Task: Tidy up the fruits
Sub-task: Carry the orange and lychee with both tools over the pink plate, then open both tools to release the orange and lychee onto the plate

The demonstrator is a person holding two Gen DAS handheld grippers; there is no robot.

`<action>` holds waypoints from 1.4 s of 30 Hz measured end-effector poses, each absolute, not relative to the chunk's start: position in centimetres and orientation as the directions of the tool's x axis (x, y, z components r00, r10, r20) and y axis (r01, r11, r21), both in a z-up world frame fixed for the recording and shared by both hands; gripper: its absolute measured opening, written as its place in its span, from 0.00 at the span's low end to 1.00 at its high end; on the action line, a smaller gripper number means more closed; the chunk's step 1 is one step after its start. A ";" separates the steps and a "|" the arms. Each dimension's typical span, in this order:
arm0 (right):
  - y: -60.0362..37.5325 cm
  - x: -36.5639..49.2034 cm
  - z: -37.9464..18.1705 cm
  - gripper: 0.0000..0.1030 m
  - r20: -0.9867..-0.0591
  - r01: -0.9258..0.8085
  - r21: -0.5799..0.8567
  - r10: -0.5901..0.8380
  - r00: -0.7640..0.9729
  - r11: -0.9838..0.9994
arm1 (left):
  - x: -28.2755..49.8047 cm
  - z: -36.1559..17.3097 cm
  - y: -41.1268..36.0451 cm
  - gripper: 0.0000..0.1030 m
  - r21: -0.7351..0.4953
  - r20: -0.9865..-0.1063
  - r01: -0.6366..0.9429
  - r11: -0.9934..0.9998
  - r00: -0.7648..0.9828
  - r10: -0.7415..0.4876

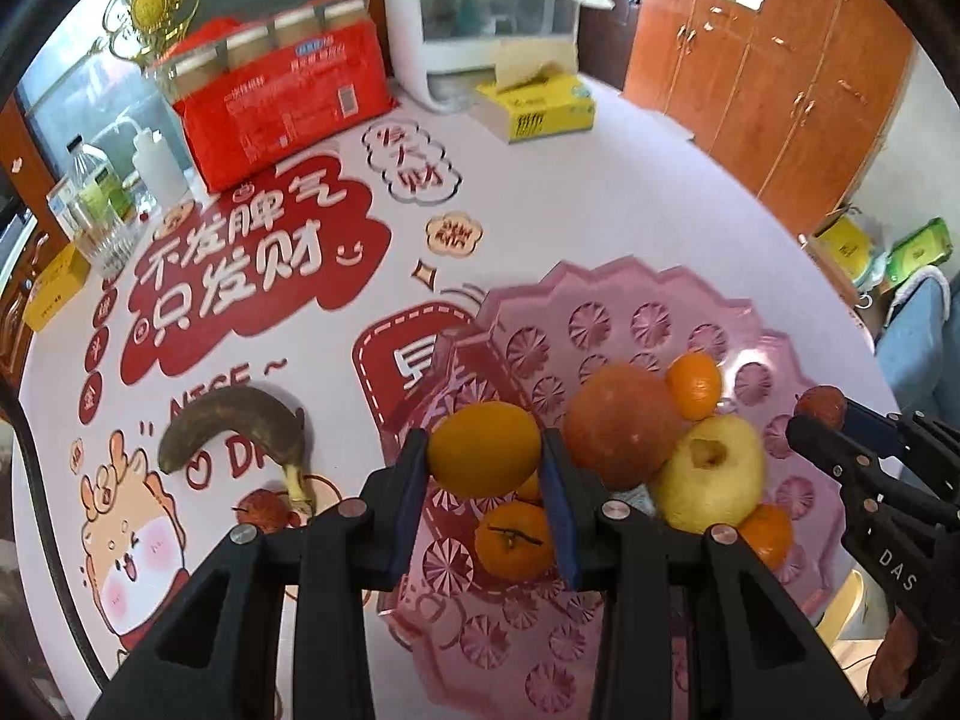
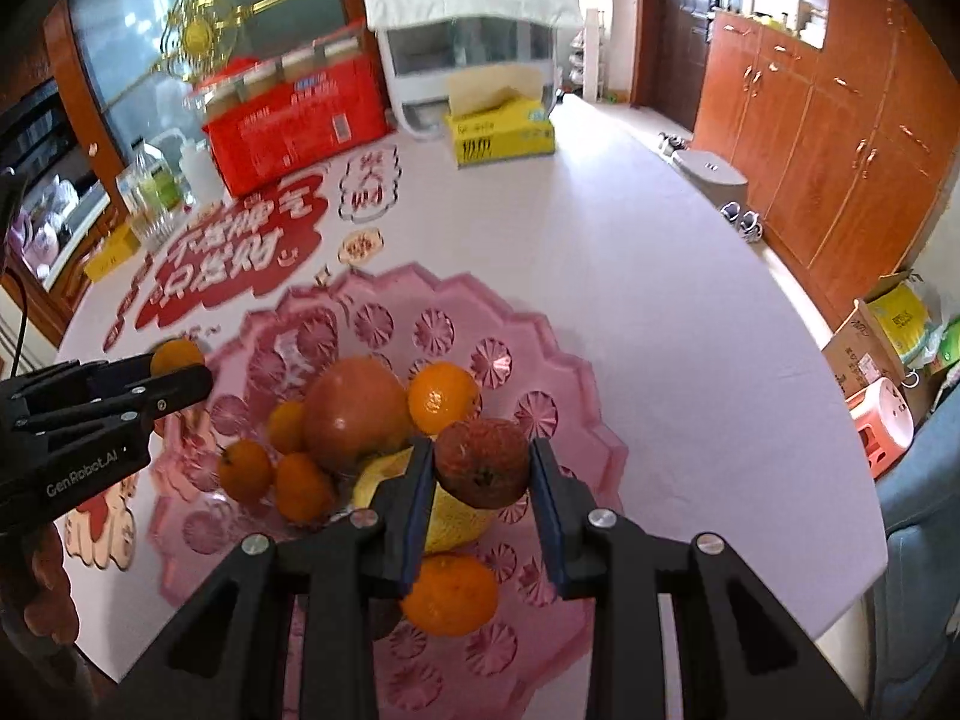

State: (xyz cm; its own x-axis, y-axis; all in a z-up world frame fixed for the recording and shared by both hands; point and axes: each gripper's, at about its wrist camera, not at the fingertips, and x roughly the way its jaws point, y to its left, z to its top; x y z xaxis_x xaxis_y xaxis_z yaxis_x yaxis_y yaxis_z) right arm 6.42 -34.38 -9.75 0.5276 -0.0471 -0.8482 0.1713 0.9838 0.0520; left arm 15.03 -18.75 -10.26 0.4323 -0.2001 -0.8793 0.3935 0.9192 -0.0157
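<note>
- Pink, cut-pattern plastic plate point(image 2: 576, 372) sits on the white table point(image 2: 660, 276) and already carries most of the fruit, which is presumably why both grippers hang over it with fruit in them
- Left gripper point(image 1: 485, 450) is clamped on an orange mandarin point(image 1: 483, 447), its blue pads pressing either side; it hovers above the plate's near-left part, over another small mandarin point(image 1: 513, 540) lying below
- Right gripper point(image 2: 483, 471) is closed around a small dark-red, rough-skinned fruit point(image 2: 482, 471), held above the yellow apple point(image 2: 447, 516) and clear of the plate floor
- In the plate: a large reddish-orange fruit point(image 2: 357, 414) at the middle, with mandarins around it and the yellow apple touching it on the near side
- Still off the plate: a blackened banana point(image 1: 231, 426) on the printed tablecloth point(image 1: 240, 276) to the left, and beside its stem a small red fruit point(image 1: 261, 507), so the sorting looks unfinished
- Pose: both tools point forward and downward toward the pile, the left one coming in from the plate's left edge, the right one from its right, well apart from each other
- Judgement: each fruit seems carried high so that it can be set into a gap rather than on top of the pile, where it might roll off
- Far end of the table holds a red package point(image 1: 282, 96), a yellow tissue box point(image 1: 537, 108) and a white appliance point(image 1: 480, 18), none in the way
</note>
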 end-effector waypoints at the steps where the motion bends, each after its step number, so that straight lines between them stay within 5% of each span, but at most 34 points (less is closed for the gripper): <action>1: -34.4 6.7 -10.1 0.30 -0.853 0.166 0.050 -0.044 0.521 0.985 | 15.3 -10.8 -18.9 0.34 -0.014 -0.884 0.388 0.922 0.425 -0.192; 14: -35.3 8.7 -11.8 0.31 -0.870 0.152 0.020 -0.058 0.489 0.988 | 16.6 -13.2 -20.4 0.35 -0.002 -0.909 0.384 0.923 0.384 -0.161; 19: -35.2 8.5 -11.6 0.41 -0.864 0.153 0.037 -0.045 0.501 0.988 | 16.4 -12.7 -20.4 0.54 0.007 -0.901 0.384 0.923 0.402 -0.160; 32: -33.8 7.4 -9.6 0.44 -0.838 0.160 0.041 -0.053 0.542 0.986 | 14.4 -10.0 -18.3 0.75 0.007 -0.879 0.375 0.927 0.444 -0.173; 42: -31.2 6.0 -7.0 0.44 -0.809 0.161 0.065 -0.042 0.587 0.985 | 12.7 -7.1 -14.5 0.75 0.004 -0.869 0.365 0.931 0.462 -0.177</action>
State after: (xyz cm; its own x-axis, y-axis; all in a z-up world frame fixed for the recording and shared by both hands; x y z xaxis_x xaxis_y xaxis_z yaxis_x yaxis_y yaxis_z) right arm 5.97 -31.24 -7.02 0.5870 -0.0425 -0.8085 0.1610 0.9848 0.0651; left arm 12.73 -14.52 -7.07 0.4622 -0.1772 -0.8689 0.3647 0.9311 0.0041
